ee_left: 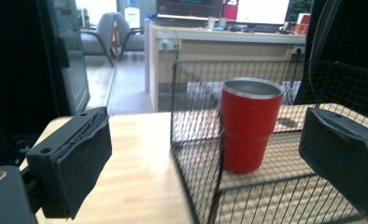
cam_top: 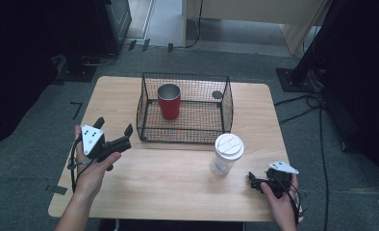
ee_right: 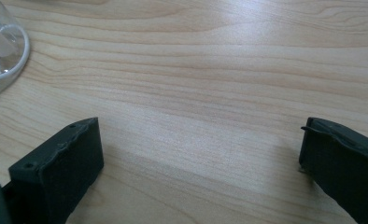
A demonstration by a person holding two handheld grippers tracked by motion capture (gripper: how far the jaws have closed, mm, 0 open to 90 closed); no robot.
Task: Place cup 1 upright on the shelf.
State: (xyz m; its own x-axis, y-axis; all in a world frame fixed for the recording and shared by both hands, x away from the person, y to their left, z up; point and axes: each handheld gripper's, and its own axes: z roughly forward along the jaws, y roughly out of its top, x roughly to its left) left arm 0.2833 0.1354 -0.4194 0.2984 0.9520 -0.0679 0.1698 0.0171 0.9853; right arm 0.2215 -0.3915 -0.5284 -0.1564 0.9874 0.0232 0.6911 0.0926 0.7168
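Note:
A red metal cup stands upright in the left half of a black wire basket at the back middle of the wooden table. A clear plastic cup with a white lid stands in front of the basket's right corner. My left gripper hovers open, left of the basket, empty. In the left gripper view, the red cup shows behind the basket's mesh, between the open pads. My right gripper rests low at the front right, open and empty, with the clear cup's base at its upper left.
Bare wood lies between the two grippers along the table's front half. Cables trail on the grey floor right of the table. A dark stand base sits beyond the back right corner, and desks and chairs stand farther off.

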